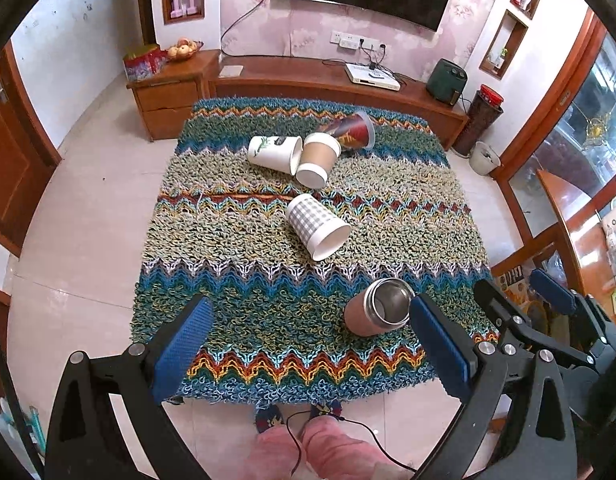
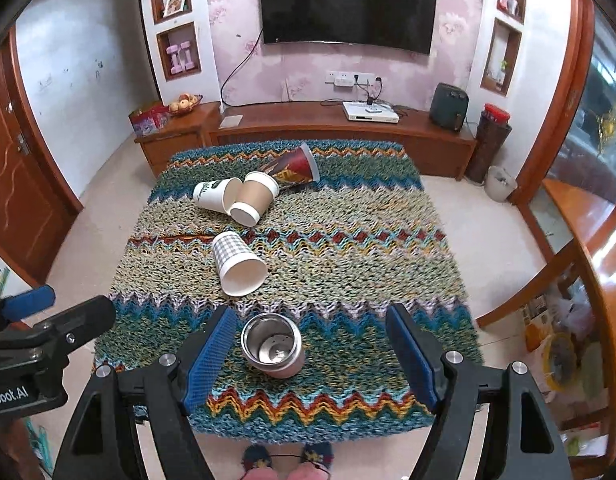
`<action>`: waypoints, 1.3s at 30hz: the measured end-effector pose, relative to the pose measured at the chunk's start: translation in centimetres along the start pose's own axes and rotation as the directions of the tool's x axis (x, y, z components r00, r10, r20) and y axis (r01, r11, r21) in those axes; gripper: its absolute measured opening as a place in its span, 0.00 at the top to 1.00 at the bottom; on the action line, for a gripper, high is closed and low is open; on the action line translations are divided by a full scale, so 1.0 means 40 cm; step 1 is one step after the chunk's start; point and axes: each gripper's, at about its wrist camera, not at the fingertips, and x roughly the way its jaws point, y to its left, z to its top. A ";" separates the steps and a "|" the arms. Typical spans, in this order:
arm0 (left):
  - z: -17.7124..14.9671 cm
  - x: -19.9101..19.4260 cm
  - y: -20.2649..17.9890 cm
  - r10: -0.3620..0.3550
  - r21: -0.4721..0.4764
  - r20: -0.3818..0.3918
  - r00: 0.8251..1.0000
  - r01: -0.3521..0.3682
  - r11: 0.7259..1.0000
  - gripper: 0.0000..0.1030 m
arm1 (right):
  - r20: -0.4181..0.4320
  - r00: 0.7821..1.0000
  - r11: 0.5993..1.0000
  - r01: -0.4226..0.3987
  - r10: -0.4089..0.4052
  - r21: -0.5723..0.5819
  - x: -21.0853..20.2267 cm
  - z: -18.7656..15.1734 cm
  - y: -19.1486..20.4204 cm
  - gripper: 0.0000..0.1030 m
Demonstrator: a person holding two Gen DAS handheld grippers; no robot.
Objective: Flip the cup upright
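Fingers spread wide on the right gripper (image 2: 308,356), blue pads (image 2: 209,360) flanking the pink steel-lined tumbler (image 2: 273,350) without touching it, though the left pad sat just beside its rim. The tumbler lay on its side near the front edge of the shaggy zigzag-striped rug (image 2: 348,264), mouth tipped toward the camera. The left gripper (image 1: 308,344) hung equally open, tumbler (image 1: 378,312) at its three o'clock. Best play here, I judged: centre the pads across the body, close squarely, then roll the mouth up. At twelve o'clock lay the grey checked paper cup (image 2: 237,266), beyond it the white (image 2: 215,196), brown (image 2: 253,198) and red (image 2: 293,168) cups, all toppled.
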 end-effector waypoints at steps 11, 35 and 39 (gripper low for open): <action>-0.002 -0.045 -0.023 0.039 -0.009 0.019 0.999 -0.039 0.999 0.04 | -0.032 0.999 1.000 0.019 -0.019 -0.005 -0.040 0.035 -0.019 0.22; 0.012 -0.087 -0.069 0.051 -0.004 0.089 0.995 -0.051 0.999 0.04 | 0.066 0.997 0.999 0.027 -0.026 -0.016 -0.105 0.070 -0.047 0.22; 0.015 -0.084 -0.068 0.052 -0.007 0.089 0.995 -0.052 0.999 0.04 | 0.068 0.997 0.999 0.026 -0.024 -0.022 -0.103 0.074 -0.044 0.22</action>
